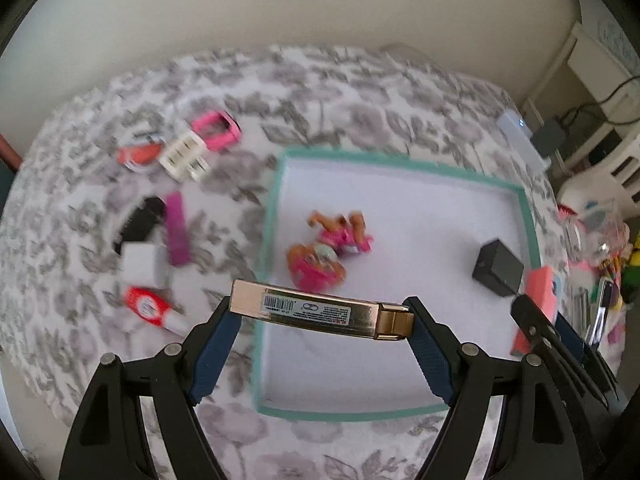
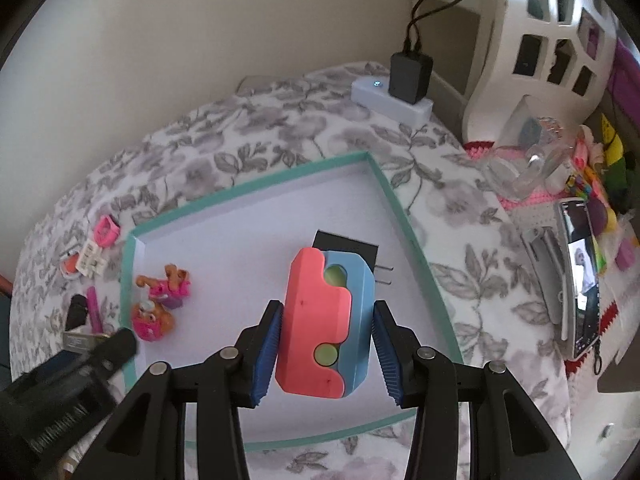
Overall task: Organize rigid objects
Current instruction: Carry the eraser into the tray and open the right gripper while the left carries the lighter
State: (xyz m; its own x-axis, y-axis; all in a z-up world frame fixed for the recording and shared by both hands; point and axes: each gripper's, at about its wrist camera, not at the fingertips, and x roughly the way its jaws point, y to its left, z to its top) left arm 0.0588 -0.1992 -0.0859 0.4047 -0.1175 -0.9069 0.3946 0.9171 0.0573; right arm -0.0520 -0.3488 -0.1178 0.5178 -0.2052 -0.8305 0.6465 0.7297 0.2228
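My left gripper [image 1: 322, 314] is shut on a flat gold case [image 1: 320, 310] with a barcode label, held crosswise above the near left edge of a teal-rimmed white tray [image 1: 276, 184]. My right gripper [image 2: 326, 344] is shut on a coral and blue plastic block [image 2: 326, 320] with green dots, held over the teal-rimmed tray [image 2: 404, 220]. Inside the tray lie two pink and orange toy figures [image 1: 332, 246] and a black plug adapter [image 1: 498, 268]. In the left wrist view, the right gripper [image 1: 536, 320] shows at the right edge with the coral block [image 1: 540, 284].
On the floral cloth left of the tray lie a pink frame [image 1: 218, 130], a white ribbed piece [image 1: 184, 156], a purple stick [image 1: 176, 228], a black item [image 1: 140, 220], a white cube [image 1: 140, 264] and a red-capped tube [image 1: 146, 304]. A power strip [image 2: 390, 100], phone [image 2: 582, 276] and toy clutter sit right.
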